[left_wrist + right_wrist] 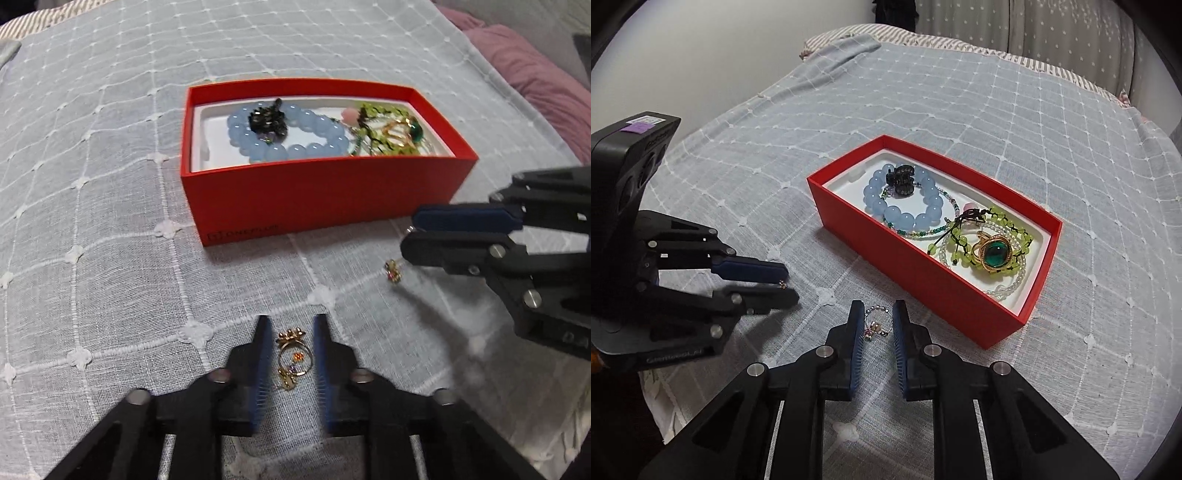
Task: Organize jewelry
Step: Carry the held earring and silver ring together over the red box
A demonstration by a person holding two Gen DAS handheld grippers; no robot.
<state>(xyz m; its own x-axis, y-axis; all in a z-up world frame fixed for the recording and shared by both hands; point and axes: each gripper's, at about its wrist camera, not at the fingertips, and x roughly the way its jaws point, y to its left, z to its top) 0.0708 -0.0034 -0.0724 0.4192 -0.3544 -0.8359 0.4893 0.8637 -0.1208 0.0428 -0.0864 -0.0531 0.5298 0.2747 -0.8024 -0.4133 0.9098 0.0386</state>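
currently on the bed: a red box (314,192) is sitting open on a grey checked bedspread (960,110), and both grippers are working just in front of its near wall.
left gripper (291,319): it is pointing down at the bedspread with its jaws drawn close, pinching a gold ring cluster (293,356) between the blue pads.
gold ring cluster: it is sitting between the left fingers, back from their tips, with its band touching the right-hand pad. from the right wrist view only a gold speck is showing at the left fingertips.
right gripper (877,304): it is hanging beside the left one, near the box's right front corner, with its jaws closed on a beaded charm hoop (876,325).
beaded charm hoop: it is being held between the right pads, just behind the fingertips. in the left wrist view a small charm is dangling below those tips, clear of the cloth and casting a shadow on it.
box contents: a blue bead bracelet (295,151) is lying at the left end with a black hair claw (267,120) on top of it. a green stone ring (993,254) is resting among green bead strands (1015,221) at the other end.
relation to box: both held pieces are outside the box, in front of it.
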